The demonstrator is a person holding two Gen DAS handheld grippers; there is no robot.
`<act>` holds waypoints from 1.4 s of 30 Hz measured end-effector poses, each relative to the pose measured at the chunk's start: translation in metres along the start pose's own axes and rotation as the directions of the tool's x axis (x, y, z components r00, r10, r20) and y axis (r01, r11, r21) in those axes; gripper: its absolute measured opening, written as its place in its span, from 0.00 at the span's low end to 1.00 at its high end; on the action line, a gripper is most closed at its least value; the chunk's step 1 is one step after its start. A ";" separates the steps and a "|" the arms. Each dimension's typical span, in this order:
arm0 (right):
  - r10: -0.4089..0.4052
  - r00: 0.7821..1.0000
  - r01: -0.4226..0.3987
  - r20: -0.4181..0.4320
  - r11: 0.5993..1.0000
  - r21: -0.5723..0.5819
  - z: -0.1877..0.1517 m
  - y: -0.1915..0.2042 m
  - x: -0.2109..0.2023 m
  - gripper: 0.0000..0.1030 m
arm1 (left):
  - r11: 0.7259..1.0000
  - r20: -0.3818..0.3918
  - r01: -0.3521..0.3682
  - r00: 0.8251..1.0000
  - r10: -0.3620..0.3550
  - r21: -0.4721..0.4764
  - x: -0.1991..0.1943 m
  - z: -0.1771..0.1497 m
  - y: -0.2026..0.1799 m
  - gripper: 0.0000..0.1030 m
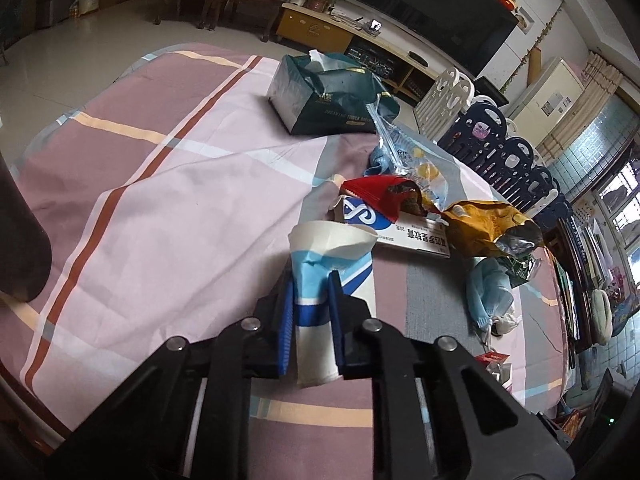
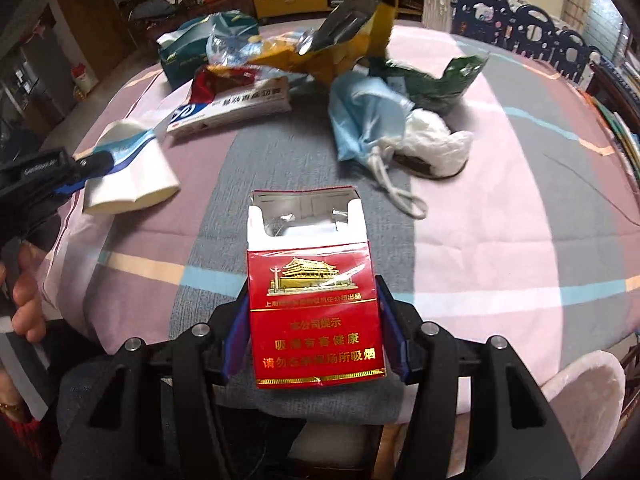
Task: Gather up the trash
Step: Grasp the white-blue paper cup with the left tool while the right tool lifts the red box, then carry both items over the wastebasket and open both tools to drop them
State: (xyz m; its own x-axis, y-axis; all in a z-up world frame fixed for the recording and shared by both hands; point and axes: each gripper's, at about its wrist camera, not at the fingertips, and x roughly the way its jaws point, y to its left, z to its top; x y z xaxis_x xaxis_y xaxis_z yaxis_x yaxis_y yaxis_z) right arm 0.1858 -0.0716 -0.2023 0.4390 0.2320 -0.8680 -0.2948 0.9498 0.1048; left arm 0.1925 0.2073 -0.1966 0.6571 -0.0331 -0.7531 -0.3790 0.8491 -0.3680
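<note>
My left gripper (image 1: 312,284) is shut on a crushed white and blue paper cup (image 1: 332,264), held just above the cloth-covered table (image 1: 160,200). The cup also shows in the right wrist view (image 2: 128,168), with the left gripper (image 2: 86,168) at its left side. My right gripper (image 2: 312,292) is shut on an open red cigarette pack (image 2: 314,312), held over the table's near edge. Other trash lies beyond: a white medicine box (image 1: 412,234) (image 2: 236,106), a red wrapper (image 1: 380,192), a yellow snack bag (image 1: 488,224) (image 2: 340,48), a blue face mask (image 1: 488,292) (image 2: 364,116), a white crumpled tissue (image 2: 436,140) and a green wrapper (image 2: 440,80).
A dark green tissue box (image 1: 328,96) (image 2: 180,56) stands at the table's far side. A clear blue snack wrapper (image 1: 404,148) lies beside it. A row of plastic fence panels (image 1: 500,148) runs behind the table. A padded chair seat (image 2: 580,388) sits at the lower right.
</note>
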 end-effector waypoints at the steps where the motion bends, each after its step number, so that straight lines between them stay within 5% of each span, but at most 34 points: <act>1: -0.013 1.000 0.013 0.016 1.000 0.006 0.001 -0.001 -0.005 0.55 | 1.000 0.007 0.007 1.000 -0.007 -0.002 -0.004 0.000 0.000 0.15; 16: -0.085 0.987 0.072 0.135 0.993 0.099 -0.005 -0.043 -0.071 0.55 | 0.994 0.068 0.106 0.992 -0.107 0.021 -0.059 -0.024 -0.020 0.12; 24: -0.156 0.968 0.132 0.198 0.983 0.129 -0.027 -0.079 -0.124 0.55 | 0.967 0.134 0.080 0.984 -0.115 0.241 -0.116 -0.055 -0.090 0.12; 28: -0.196 0.960 0.168 0.198 0.975 0.149 -0.047 -0.106 -0.152 0.55 | 0.932 0.112 0.104 0.982 -0.151 0.348 -0.137 -0.080 -0.133 0.12; 32: -0.246 0.951 0.218 0.186 0.964 0.155 -0.071 -0.133 -0.177 0.55 | 0.876 0.051 0.208 0.966 -0.255 0.435 -0.155 -0.107 -0.173 0.12; 42: -0.307 0.934 0.250 0.185 0.928 0.276 -0.116 -0.191 -0.226 0.55 | 0.665 -0.169 0.405 0.905 -0.391 0.627 -0.173 -0.199 -0.258 0.12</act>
State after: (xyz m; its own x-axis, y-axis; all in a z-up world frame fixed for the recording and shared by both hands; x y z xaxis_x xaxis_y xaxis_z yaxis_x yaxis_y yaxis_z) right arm 0.0444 -0.3294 -0.0827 0.6572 -0.0360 -0.7529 0.0709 0.9974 0.0142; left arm 0.0469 -0.1114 -0.0802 0.6326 -0.4510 -0.6296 0.4226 0.8823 -0.2074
